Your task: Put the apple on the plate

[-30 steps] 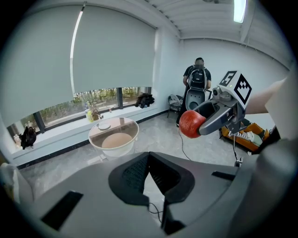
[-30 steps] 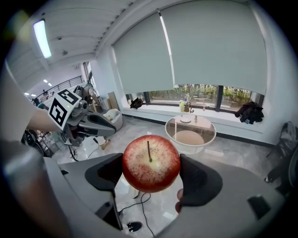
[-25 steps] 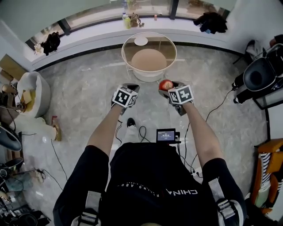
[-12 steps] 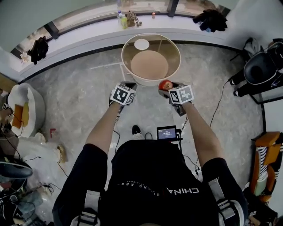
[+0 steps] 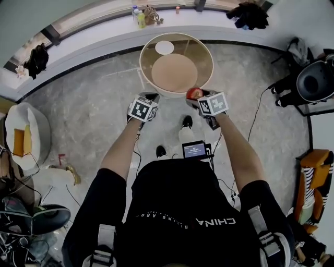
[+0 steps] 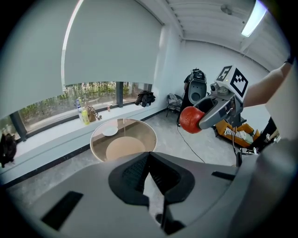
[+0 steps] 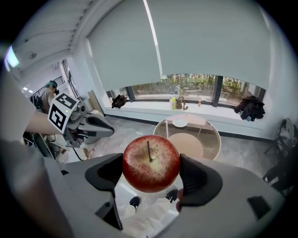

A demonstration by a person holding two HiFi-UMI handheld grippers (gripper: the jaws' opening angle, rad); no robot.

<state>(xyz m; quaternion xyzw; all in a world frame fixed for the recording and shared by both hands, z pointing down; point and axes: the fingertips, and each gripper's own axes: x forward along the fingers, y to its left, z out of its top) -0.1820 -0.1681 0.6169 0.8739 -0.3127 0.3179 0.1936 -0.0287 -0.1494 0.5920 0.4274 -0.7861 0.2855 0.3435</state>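
Note:
A red apple (image 7: 151, 162) with its stem up sits clamped between the jaws of my right gripper (image 7: 151, 168). In the head view the apple (image 5: 194, 93) hangs just short of the near rim of a round glass table (image 5: 204, 46). A small white plate (image 5: 164, 47) lies on the table's far left part and shows as the plate (image 7: 179, 122) in the right gripper view. My left gripper (image 5: 151, 97) is shut with nothing in it, level with the right one and left of it. Its own view shows its jaws (image 6: 149, 155) closed, with the apple (image 6: 191, 119) off to the right.
Under the glass top is a round tan lower shelf (image 5: 174, 72). A window sill (image 5: 94, 39) with bottles (image 5: 136, 15) and dark clothes (image 5: 249, 13) runs behind the table. A black chair (image 5: 315, 81) stands at right, a white beanbag (image 5: 26, 130) at left, and cables (image 5: 255, 125) cross the floor.
The person has stepped closer to the glass table, so it now lies right ahead of both grippers. The apple stays clamped in the right gripper; the left stays shut.

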